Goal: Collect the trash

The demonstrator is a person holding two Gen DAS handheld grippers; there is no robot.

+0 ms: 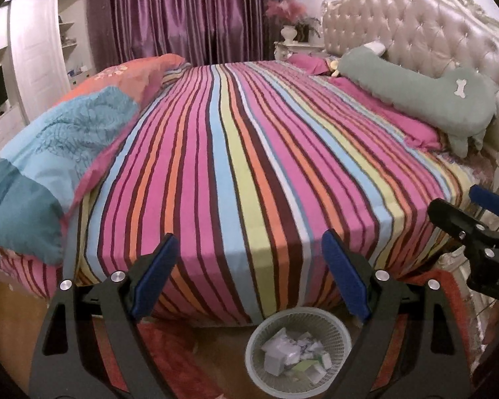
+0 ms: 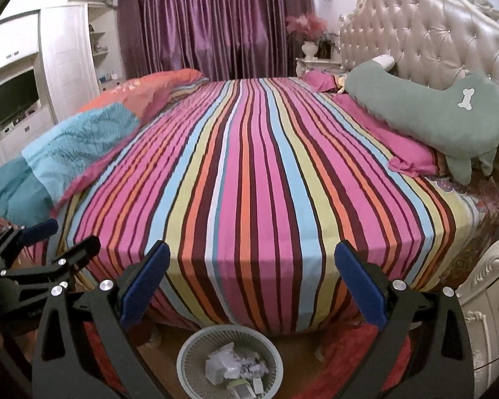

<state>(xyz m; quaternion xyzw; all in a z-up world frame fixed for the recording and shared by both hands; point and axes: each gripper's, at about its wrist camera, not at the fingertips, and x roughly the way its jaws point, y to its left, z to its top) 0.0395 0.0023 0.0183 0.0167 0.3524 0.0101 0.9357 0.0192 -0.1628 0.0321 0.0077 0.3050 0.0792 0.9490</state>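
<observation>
Left wrist view looks over a big bed with a striped sheet. The left gripper is held up in front of the bed. Its two blue pads are far apart, and nothing is between them. Down on the floor, just by the side of the bed, sits a round white bin. Crumpled paper trash lies inside it. The other gripper pokes in at the right edge of this view.

Right wrist view shows the same bed from a little more to the right. The right gripper is also wide apart and holds nothing. The bin is below it, near the bed's side, with the trash in it. The left gripper shows at the left edge of this view, with its fingers spread too.

On the bed, a blue and orange quilt is piled on the left side. A long green pillow with a small white bone on it lies by the padded headboard. Purple curtains hang behind the bed. A white cabinet stands at the right.
</observation>
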